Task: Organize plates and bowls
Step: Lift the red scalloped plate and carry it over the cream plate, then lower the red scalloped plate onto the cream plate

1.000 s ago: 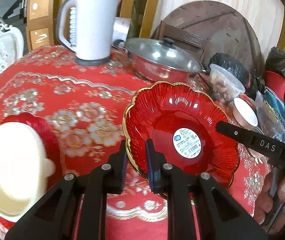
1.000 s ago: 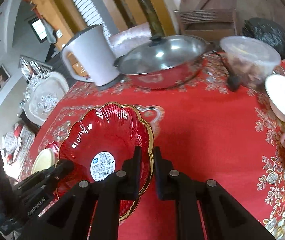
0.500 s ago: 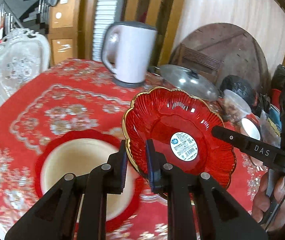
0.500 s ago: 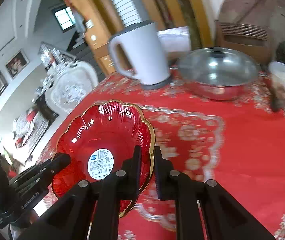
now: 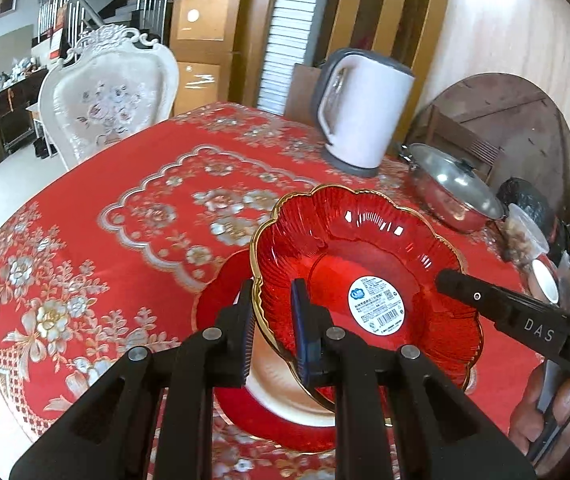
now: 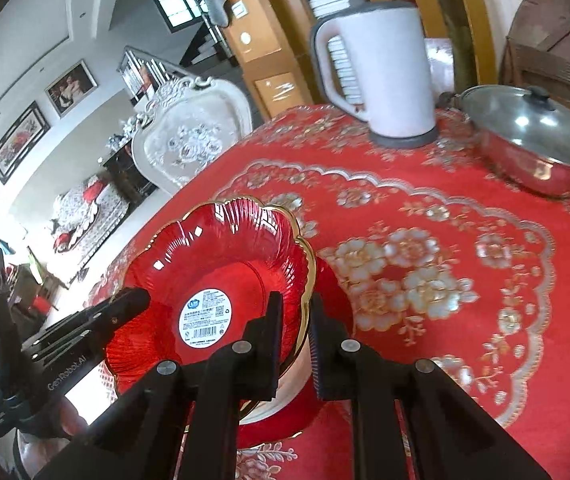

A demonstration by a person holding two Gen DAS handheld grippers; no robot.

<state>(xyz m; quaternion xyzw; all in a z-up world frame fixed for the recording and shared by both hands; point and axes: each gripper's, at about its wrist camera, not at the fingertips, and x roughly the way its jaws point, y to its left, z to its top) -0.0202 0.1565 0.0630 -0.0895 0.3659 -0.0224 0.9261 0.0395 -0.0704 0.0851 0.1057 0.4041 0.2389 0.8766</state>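
Observation:
A red glass bowl with a scalloped gold rim and a white barcode sticker hangs above the table, gripped on both sides. My left gripper is shut on its left rim. My right gripper is shut on the opposite rim of the bowl. Directly beneath it lies a red plate with a cream centre, mostly hidden by the bowl; the same plate peeks out in the right wrist view. The bowl is held level and apart from the plate.
A white electric kettle and a lidded steel pot stand at the far side of the red floral tablecloth. A clear food container and a small white cup sit at the right. An ornate white chair stands beyond the table's left edge.
Both grippers have carried the red bowl leftwards across the table; it now hangs over the red and cream plate, which has slid under it in view. The kettle and pot have shifted to the right.

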